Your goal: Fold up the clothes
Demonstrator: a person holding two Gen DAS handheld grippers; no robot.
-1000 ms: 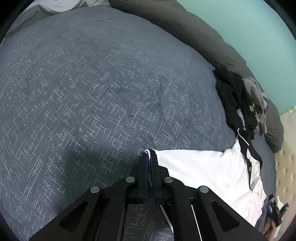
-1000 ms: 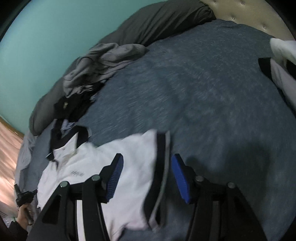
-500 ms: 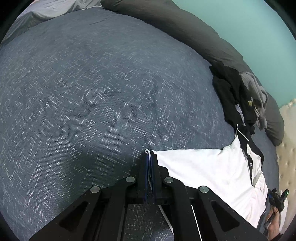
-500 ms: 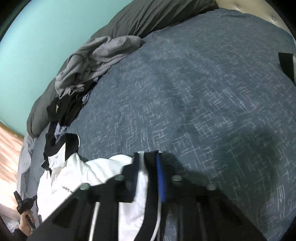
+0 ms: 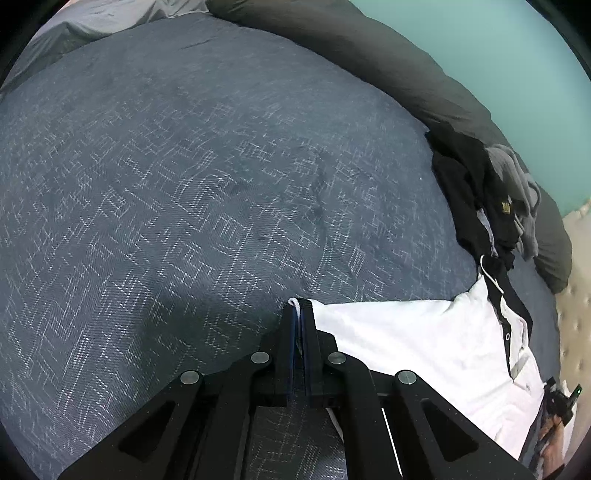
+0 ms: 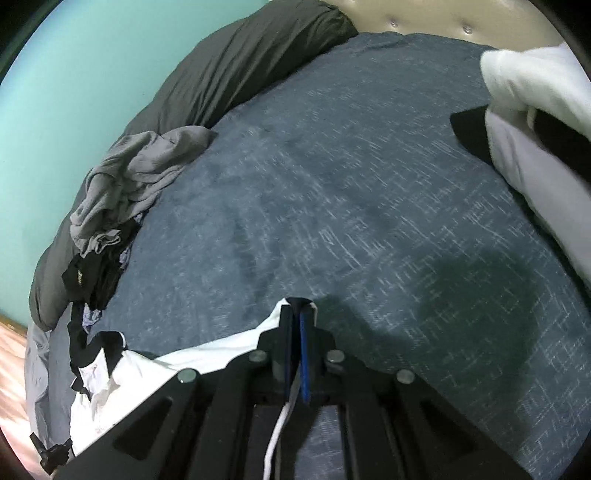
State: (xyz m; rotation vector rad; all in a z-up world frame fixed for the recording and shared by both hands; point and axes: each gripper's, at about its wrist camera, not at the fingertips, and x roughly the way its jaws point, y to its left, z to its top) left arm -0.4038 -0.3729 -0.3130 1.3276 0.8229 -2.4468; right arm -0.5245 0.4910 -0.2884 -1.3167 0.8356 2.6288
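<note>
A white polo shirt (image 5: 424, 336) with a black collar and black trim lies on the dark blue-grey patterned bedspread (image 5: 184, 184). My left gripper (image 5: 300, 306) is shut on a corner of its white edge, with a bit of cloth poking out at the tips. In the right wrist view the same shirt (image 6: 155, 369) stretches to the left, and my right gripper (image 6: 300, 306) is shut on its black-trimmed edge. White fabric hangs down between the right fingers.
A heap of grey and black clothes (image 6: 122, 199) lies by the dark grey rolled duvet (image 6: 236, 66) against the teal wall. Folded white and black garments (image 6: 535, 122) sit at the right near the beige tufted headboard (image 6: 424, 18).
The right gripper went from open over the shirt's black-trimmed edge to shut on it, then carried it to the right across the bed. The left gripper kept its hold and stayed put.
</note>
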